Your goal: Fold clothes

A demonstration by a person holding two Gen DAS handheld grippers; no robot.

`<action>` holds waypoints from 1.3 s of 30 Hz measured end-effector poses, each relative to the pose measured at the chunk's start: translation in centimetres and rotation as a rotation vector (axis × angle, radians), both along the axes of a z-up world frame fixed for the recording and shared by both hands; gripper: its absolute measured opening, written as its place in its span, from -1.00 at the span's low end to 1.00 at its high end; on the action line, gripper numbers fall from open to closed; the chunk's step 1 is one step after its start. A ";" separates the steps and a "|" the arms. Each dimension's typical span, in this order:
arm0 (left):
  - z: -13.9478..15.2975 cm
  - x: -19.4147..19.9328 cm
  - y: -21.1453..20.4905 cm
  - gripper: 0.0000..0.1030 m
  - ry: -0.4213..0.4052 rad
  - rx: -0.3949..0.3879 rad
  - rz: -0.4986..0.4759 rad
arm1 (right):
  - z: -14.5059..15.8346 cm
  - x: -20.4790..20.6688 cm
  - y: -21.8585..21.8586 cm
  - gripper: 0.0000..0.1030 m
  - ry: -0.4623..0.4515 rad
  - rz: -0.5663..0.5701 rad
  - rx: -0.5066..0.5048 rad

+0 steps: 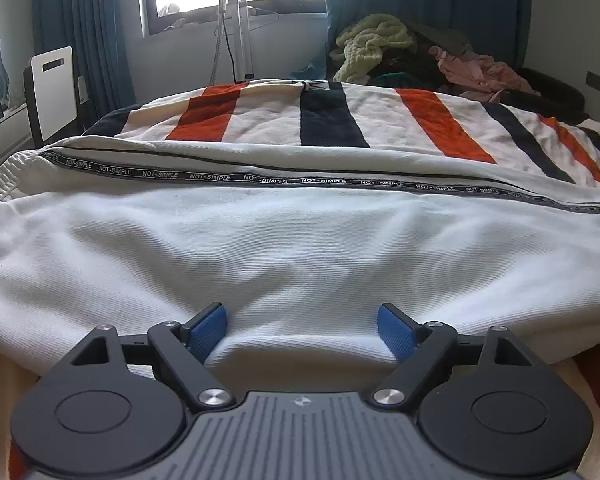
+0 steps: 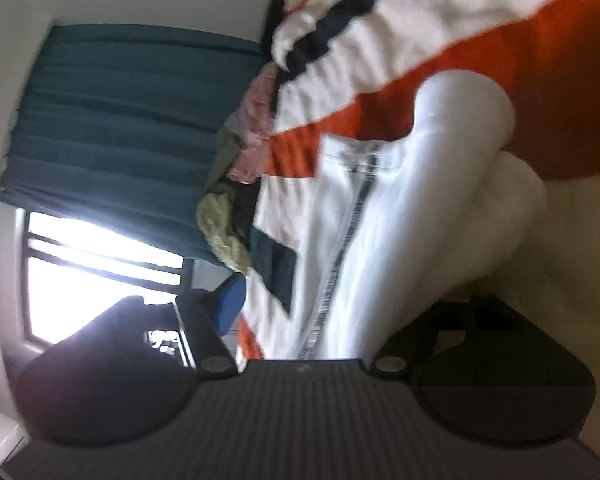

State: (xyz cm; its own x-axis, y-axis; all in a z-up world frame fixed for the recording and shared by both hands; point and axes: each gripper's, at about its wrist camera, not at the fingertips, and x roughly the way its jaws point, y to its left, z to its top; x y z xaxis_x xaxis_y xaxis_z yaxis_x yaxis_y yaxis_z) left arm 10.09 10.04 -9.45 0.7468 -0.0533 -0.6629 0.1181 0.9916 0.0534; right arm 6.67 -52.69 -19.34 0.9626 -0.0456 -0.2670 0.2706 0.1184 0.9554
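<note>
White trousers [image 1: 292, 248] with a black "NOT-SIMPLE" tape stripe [image 1: 268, 179] lie across the striped bed cover [image 1: 380, 120]. My left gripper [image 1: 302, 332] is open at their near edge, and a soft ridge of white cloth bulges between the blue pads [image 1: 208, 332]. The right wrist view is rolled sideways and blurred. There the white trousers [image 2: 380, 216] run up between the fingers of my right gripper [image 2: 332, 304], which stands wide open. Its one blue pad [image 2: 230, 304] shows at the left, while the cloth hides the other finger.
A pile of unfolded clothes [image 1: 420, 56], yellow-green and pink among them, sits at the far end of the bed. A garment steamer stand [image 1: 240, 32] is by the window, teal curtains [image 1: 84, 28] hang either side, and a white chair back [image 1: 56, 88] is at the left.
</note>
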 end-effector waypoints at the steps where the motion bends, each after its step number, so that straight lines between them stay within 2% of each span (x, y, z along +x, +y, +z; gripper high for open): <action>1: 0.0 0.0 0.0 0.65 0.000 0.002 0.000 | -0.4 0.0 -0.2 0.32 0.008 -0.007 0.014; 5: -0.1 0.2 0.0 0.68 -0.003 0.008 -0.003 | -1.6 0.1 -0.9 0.30 0.018 -0.032 0.055; 6: -0.2 0.2 0.0 0.68 -0.003 0.008 -0.003 | -1.3 0.3 -1.0 0.36 0.021 -0.027 0.040; 11: -0.3 0.5 -0.2 0.71 -0.005 0.014 -0.005 | 1.3 1.4 -0.7 0.36 -0.001 0.001 -0.100; 14: -0.4 0.6 -0.2 0.71 -0.005 0.013 -0.006 | 1.4 1.8 -0.8 0.31 0.084 -0.010 -0.114; 15: -0.4 0.6 -0.1 0.71 -0.005 0.014 -0.007 | 1.4 1.9 -0.8 0.02 0.136 -0.015 -0.120; 16: -0.4 0.6 -0.2 0.71 -0.006 0.015 -0.008 | 1.3 2.1 -0.7 -0.46 0.187 -0.019 -0.126; 17: -0.4 0.6 -0.2 0.71 -0.006 0.017 -0.009 | 1.3 2.2 -0.7 -0.64 0.239 -0.023 -0.131; 19: -0.4 0.6 -0.2 0.71 -0.006 0.018 -0.010 | 1.9 2.5 -0.4 -0.81 0.278 -0.024 -0.163; 22: -0.4 0.7 -0.2 0.71 -0.004 0.013 -0.006 | 4.6 2.4 0.6 -0.83 0.258 -0.050 -0.241; 26: -0.2 0.5 0.0 0.71 -0.011 0.003 0.001 | 10.7 3.5 4.2 -0.83 0.216 -0.042 -0.508; 30: 0.5 -0.2 0.1 0.70 -0.026 -0.004 -0.002 | 16.5 4.5 11.2 -0.83 0.171 -0.007 -0.840; 34: 1.8 -0.8 1.2 0.70 -0.045 -0.063 0.017 | 14.8 4.9 18.8 -0.83 0.168 0.168 -1.055; 39: 4.1 -1.7 4.6 0.71 -0.121 -0.167 0.123 | 11.7 5.6 28.2 -0.83 0.167 0.411 -1.300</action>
